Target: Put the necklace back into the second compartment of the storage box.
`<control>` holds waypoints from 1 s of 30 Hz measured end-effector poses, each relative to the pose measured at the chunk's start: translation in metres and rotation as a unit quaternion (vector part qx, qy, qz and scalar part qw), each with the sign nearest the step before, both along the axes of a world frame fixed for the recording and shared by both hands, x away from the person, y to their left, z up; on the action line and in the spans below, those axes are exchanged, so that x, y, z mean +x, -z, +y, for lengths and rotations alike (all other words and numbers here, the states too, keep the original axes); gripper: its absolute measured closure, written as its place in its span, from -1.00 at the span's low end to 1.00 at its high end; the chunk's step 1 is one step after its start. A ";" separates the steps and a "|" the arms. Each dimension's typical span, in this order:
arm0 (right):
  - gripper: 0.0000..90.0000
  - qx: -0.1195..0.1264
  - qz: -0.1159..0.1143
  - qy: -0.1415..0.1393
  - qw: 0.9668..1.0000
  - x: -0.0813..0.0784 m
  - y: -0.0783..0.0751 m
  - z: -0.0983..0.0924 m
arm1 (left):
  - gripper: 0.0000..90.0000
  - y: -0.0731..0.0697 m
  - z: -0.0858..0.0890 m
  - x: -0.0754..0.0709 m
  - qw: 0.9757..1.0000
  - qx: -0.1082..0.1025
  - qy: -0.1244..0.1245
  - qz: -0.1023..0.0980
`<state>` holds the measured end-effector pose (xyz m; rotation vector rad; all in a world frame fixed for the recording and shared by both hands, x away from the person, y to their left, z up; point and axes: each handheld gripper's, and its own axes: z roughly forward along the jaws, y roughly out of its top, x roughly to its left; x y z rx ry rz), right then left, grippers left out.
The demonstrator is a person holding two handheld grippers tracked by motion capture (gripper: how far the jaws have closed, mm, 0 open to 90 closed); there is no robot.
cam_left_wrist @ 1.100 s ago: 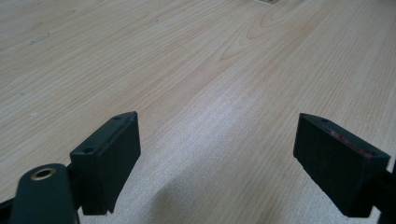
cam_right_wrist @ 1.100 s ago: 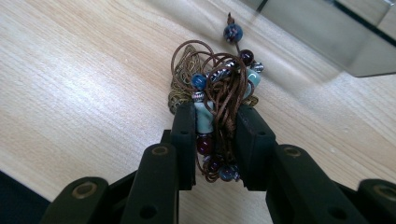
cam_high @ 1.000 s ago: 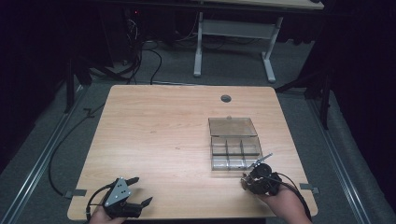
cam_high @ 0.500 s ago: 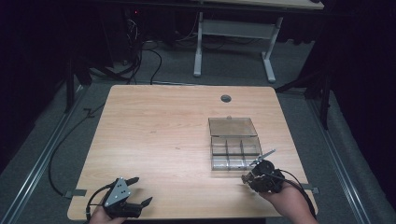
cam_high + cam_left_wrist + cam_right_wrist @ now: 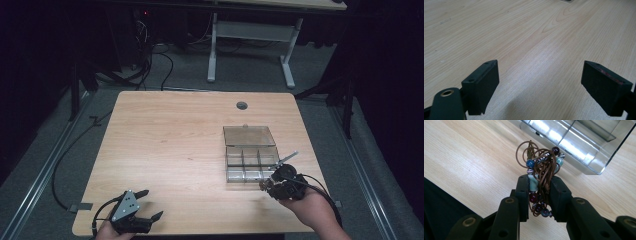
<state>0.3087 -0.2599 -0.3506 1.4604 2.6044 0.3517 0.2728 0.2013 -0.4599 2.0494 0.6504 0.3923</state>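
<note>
- Right gripper (image 5: 537, 192) clamps a beaded cord bundle (image 5: 540, 167); the box (image 5: 247, 159) lies at its eleven o'clock, close by.
- Left gripper (image 5: 145, 207) gapes wide, empty, far off.
</note>
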 end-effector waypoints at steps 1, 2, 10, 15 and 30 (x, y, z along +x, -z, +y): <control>0.60 0.000 0.000 0.000 1.000 0.000 0.000 0.000 | -0.66 0.000 0.000 0.000 1.000 0.000 0.000 0.000; 0.60 0.001 -0.001 0.001 1.000 0.002 -0.003 0.001 | -0.66 0.000 0.000 0.000 1.000 0.000 0.000 0.000; 0.60 0.005 -0.003 0.001 1.000 0.010 -0.008 0.003 | -0.66 0.000 0.000 0.000 1.000 -0.003 -0.001 0.000; 0.60 0.007 -0.004 -0.002 1.000 0.018 -0.010 0.007 | -0.66 0.000 0.000 0.000 1.000 -0.004 -0.001 0.000; 0.59 0.008 -0.012 -0.001 1.000 0.050 -0.018 0.015 | -0.66 0.000 0.001 0.000 1.000 -0.003 0.002 0.001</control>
